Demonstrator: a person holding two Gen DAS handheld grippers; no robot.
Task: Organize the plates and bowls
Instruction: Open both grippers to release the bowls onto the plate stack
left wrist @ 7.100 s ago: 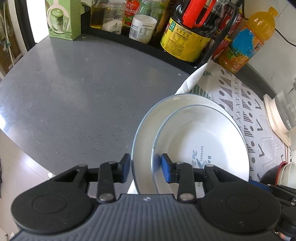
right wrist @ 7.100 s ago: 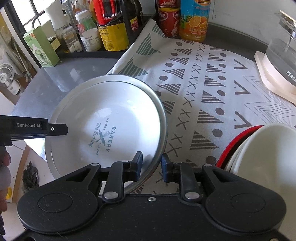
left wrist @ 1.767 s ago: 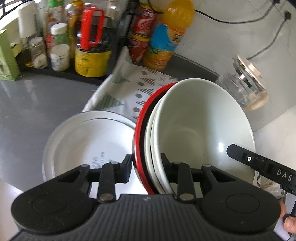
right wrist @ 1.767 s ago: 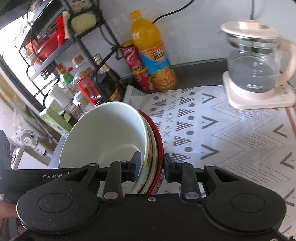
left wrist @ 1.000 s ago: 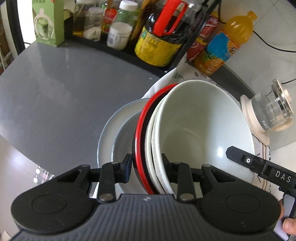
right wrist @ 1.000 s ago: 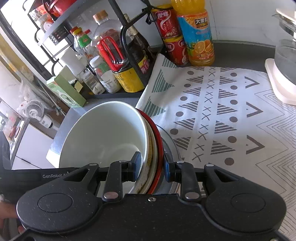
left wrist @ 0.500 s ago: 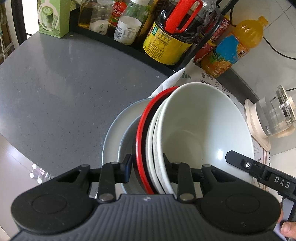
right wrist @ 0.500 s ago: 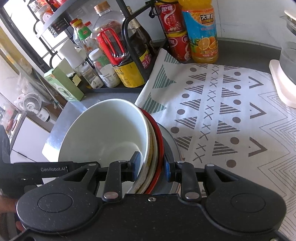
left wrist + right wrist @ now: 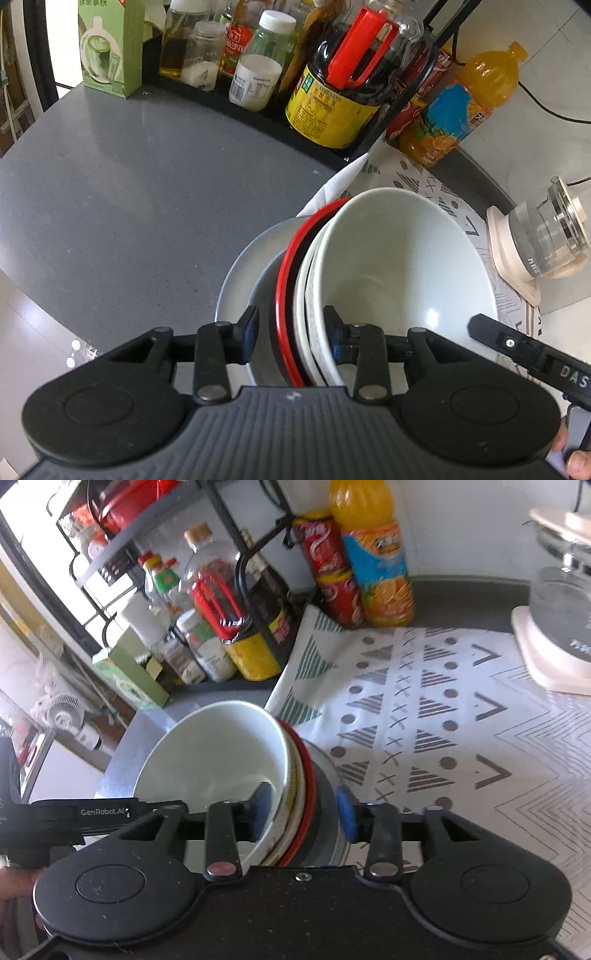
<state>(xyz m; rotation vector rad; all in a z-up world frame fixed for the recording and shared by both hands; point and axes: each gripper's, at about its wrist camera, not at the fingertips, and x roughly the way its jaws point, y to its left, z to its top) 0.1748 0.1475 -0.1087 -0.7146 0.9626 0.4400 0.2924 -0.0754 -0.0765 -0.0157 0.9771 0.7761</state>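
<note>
Three nested bowls (image 9: pixel 399 266) | white, cream, red-rimmed | on grey plates (image 9: pixel 240 273)

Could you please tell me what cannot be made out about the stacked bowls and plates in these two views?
- Near rims of the bowls: left view, behind the left gripper.
- Plates: mostly covered by the bowls.
- Kettle: right view, cut off by the edge, blurred.

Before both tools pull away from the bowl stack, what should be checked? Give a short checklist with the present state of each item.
1. Bowl stack sits inside the plates: ok.
2. Right tool pads off the rims, jaws opening: ok.
3. Left tool clear of the rims: not ok, jaws opening but stack between them.
4. Stack level: cannot tell.
5. Plates fully on the counter: cannot tell.
</note>
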